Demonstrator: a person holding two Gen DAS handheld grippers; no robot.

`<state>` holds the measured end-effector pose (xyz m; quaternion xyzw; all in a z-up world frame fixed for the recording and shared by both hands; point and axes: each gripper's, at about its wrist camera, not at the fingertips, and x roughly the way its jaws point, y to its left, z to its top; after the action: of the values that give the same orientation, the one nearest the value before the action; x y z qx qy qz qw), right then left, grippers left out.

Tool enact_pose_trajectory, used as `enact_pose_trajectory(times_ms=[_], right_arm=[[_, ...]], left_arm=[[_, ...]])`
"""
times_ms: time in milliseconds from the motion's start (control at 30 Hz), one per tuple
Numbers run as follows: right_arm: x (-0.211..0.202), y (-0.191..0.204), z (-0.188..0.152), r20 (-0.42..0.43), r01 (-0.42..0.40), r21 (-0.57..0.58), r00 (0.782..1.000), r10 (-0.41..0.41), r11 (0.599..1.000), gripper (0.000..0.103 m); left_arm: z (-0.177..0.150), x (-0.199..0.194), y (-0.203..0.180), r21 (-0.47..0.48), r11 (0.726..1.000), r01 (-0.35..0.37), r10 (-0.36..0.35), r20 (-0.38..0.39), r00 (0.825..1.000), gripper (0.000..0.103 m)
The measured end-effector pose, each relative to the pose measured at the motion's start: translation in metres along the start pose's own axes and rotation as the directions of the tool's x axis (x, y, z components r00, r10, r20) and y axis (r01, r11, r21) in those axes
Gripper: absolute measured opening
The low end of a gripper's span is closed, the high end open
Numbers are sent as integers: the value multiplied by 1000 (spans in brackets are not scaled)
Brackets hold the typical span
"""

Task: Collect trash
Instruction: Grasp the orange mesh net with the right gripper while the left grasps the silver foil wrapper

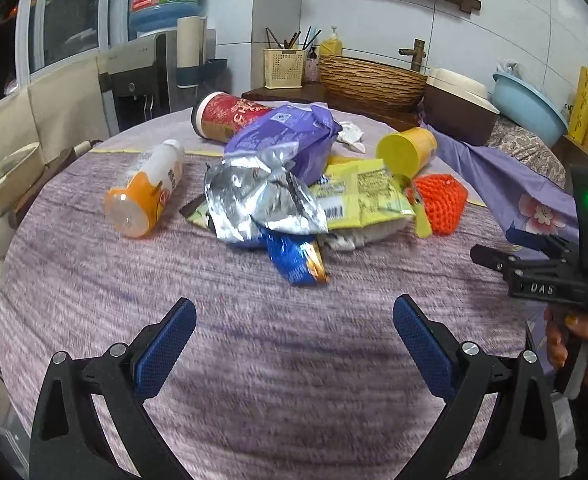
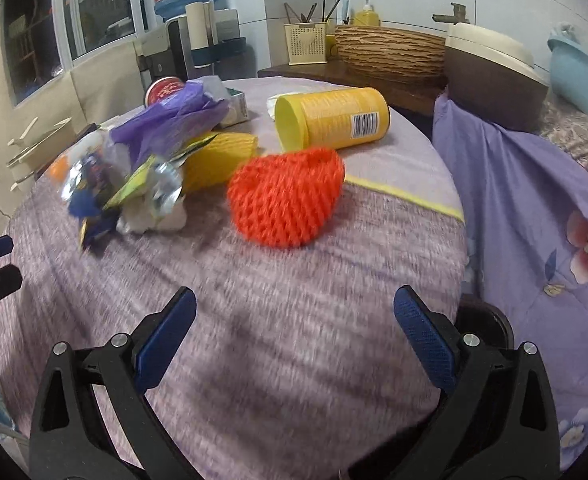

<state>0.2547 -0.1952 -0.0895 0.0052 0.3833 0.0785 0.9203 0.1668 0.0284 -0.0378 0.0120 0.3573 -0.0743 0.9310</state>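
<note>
Both grippers, left and right, are held released and empty above the surface's near edge. The net, nearest the right gripper, is best pinched across its soft rim. The can lies toppled toward the far right edge, long axis running left-right, mouth leftward.

Counting the pile on the table now: two canisters lying down, one red, one yellow. One orange-and-white bottle on its side. Foam fruit nets, two: one orange, one yellow. Wrappers next: one purple bag, one silver foil bag, one blue packet, one yellow-green packet. One crumpled white tissue behind them. Deeper in the heap, the count can't be told.
</note>
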Motion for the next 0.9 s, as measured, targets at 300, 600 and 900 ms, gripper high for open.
enact_pose_trajectory(times_ms=[300,600,900], right_arm=[[46,-11,41,-58,-74,37,995,76,997,76],[46,-5,39,-46,-66,5,997,66,998,26],[10,5,29,33,40,-70,999,-38,997,24]], left_arm=[[24,19,6,8,1000,-10,10,-9,1000,98],[42,33,21,-51,998,22,-23,-24,999,95],[63,57,15,1,1000,0,0,-26,1000,82]])
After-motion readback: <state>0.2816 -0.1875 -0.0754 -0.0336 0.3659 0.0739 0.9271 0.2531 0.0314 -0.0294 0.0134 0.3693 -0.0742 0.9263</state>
